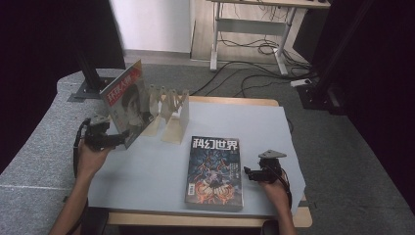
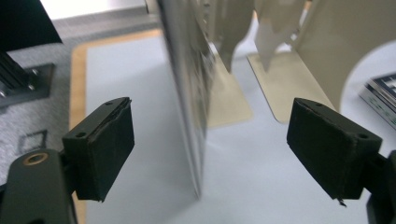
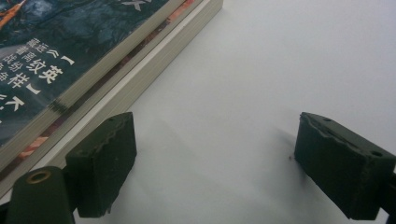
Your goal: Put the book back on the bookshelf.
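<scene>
grey table; left gripper view shows fingers clear of magazine.

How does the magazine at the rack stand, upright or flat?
Upright, leaning slightly: the magazine stands on edge against the rack, between the open left gripper.

Left tool at the worktop's left edge, jaws spread wide, pads pressing on nothing; left forearm angles up from the bottom edge. Right tool sits low at the right side, jaws equally wide apart, held in the right hand.
</scene>
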Demonstrator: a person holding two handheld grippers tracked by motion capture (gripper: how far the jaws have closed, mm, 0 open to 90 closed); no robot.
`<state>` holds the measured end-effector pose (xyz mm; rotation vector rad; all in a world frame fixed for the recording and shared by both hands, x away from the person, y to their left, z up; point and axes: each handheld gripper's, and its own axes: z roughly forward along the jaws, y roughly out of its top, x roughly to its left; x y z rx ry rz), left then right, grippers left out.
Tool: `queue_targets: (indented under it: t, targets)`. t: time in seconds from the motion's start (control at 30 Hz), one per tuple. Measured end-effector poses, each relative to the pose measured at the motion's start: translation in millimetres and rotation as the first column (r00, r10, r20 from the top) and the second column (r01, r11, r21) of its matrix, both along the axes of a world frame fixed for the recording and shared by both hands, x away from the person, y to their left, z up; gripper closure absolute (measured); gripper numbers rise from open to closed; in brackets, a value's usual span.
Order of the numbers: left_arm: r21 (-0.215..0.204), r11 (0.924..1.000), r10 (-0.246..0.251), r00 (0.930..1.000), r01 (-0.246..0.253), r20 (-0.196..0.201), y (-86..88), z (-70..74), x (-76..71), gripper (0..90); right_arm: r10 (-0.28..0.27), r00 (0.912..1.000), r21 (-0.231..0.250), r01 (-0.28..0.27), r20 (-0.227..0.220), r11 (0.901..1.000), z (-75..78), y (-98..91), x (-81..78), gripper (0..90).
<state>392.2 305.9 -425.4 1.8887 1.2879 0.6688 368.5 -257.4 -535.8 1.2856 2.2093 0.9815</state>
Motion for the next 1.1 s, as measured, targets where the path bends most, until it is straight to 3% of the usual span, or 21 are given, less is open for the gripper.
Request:
queue_targets:
  t: [0.27,0.43,0.67,1.1]
  targets:
    - [0.01,0.9996,-0.027,0.9992,0.027,-0.029,-8.0,-7.3,-21.2,8.7,-0.001,1.0,-0.003,0.001,0.003,1.0,-0.1,0.2,-0.3,12.5]
    - [0.055,0.9952,-0.079,0.9962,0.081,-0.037,-22.7,-10.8,-31.2,0.5,-0.001,1.0,-0.003,0.001,0.004,1.0,-0.1,0.3,-0.4,12.5]
    - [0.052,0.9812,-0.183,0.9815,0.186,-0.056,-49.4,-20.7,-36.3,0.0,-0.002,1.0,-0.004,0.002,0.005,1.0,-0.2,0.4,-0.5,12.5]
    - [0.022,0.9663,-0.253,0.9623,0.256,-0.1,-73.3,-53.4,-34.3,0.0,-0.003,1.0,-0.005,0.003,0.006,1.0,-0.2,0.5,-0.7,12.6]
